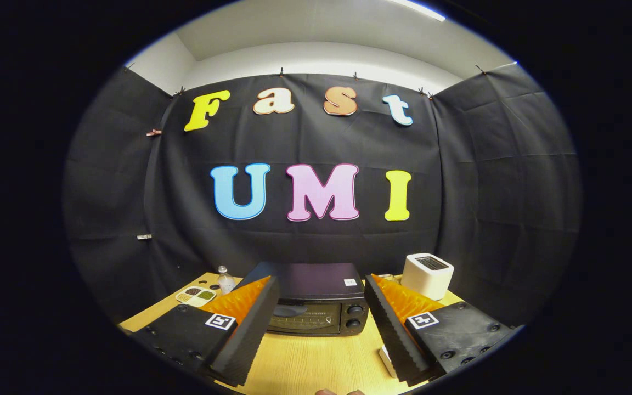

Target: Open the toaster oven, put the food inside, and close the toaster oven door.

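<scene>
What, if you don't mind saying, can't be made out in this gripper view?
- Toaster oven: its door's left part sits behind the left finger; the glass shows no clear interior.
- Divided dish: too small to identify the fillings.
- White object on the table: mostly hidden by the right finger.
- Something at the table's near edge, cut off.
- Gripper: jaws open, holding nothing.

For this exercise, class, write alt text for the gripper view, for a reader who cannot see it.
An open gripper points at a closed black toaster oven on a wooden table, fingers spread to either side and holding nothing. A white toaster stands beyond the right finger; a bottle and a divided food tray beyond the left.
</scene>
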Motion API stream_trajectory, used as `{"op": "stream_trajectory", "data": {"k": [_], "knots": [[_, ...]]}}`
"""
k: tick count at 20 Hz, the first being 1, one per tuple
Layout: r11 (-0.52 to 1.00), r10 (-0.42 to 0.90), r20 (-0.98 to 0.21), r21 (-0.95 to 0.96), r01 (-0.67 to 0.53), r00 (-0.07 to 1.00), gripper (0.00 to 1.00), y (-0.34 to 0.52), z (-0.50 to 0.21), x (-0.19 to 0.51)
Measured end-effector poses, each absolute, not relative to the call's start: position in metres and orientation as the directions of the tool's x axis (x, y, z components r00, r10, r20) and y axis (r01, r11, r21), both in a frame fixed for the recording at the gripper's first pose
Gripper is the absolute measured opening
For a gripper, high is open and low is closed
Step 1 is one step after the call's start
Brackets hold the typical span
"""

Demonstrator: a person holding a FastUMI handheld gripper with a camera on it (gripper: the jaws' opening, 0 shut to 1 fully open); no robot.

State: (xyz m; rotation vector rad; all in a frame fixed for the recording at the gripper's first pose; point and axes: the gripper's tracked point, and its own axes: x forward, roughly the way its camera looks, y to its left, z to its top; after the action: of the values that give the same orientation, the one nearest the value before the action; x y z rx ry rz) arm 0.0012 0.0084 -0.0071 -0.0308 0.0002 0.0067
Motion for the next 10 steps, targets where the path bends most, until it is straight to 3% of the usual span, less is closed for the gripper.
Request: {"op": "stream_trajectory", "data": {"k": [10], "knots": [[0.999,0.013,-0.016,-0.049,-0.014,1.000,0.97,0.0053,-0.0174,0.0036]]}}
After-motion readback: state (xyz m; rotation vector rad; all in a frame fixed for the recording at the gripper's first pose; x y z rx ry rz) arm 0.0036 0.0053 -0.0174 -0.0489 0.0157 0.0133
